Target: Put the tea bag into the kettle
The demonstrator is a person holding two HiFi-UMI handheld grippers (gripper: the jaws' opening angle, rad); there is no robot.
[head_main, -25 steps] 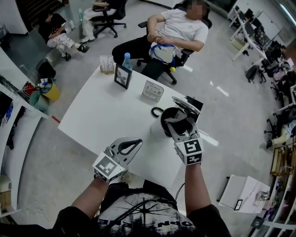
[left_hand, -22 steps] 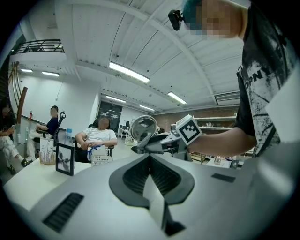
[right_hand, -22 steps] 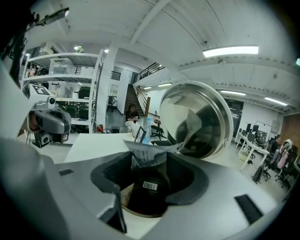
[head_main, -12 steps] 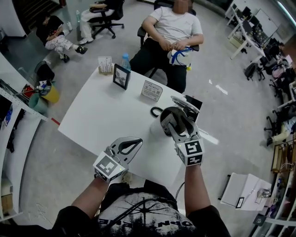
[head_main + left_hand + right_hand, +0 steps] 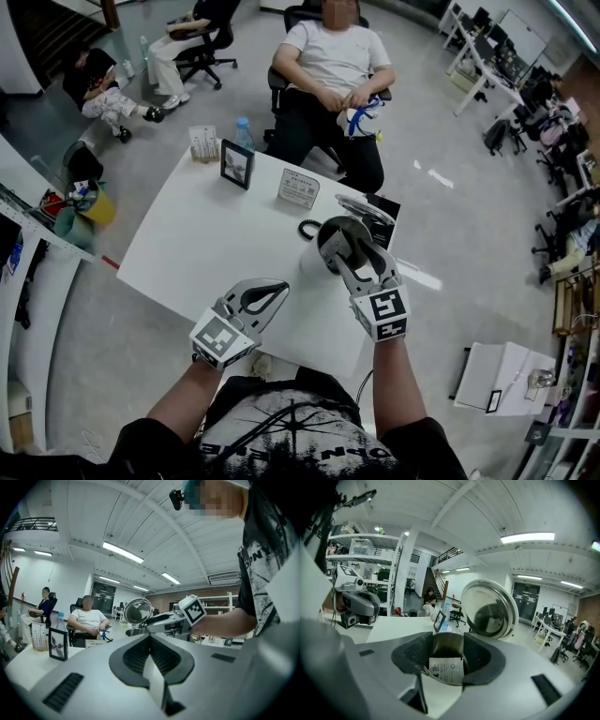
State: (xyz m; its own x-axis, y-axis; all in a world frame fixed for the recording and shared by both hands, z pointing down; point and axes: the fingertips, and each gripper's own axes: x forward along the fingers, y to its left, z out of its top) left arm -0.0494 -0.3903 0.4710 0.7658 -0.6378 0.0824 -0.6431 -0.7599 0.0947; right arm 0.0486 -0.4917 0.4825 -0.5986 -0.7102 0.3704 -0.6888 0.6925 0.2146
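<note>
Office floor with desks and seated people spreads round a white table [image 5: 206, 234]. Near its right corner stands a kettle [image 5: 325, 234] with its round lid [image 5: 490, 606] tipped up and open.

The right gripper [image 5: 345, 246] hangs over the kettle's mouth, jaws partway apart. The tea bag [image 5: 446, 669] spans the gap between them, its side edges against the pads and its lower edge at the rim. The left gripper [image 5: 277, 287] rests nearer the table's front edge, jaws closed together on nothing.

The bag looks light, soft and easily crumpled. Its flat paper faces probably give the safest hold, and once released it should simply drop, though it might catch on the rim.

From the head view the gripper hides the bag; only the right gripper view shows it.
</note>
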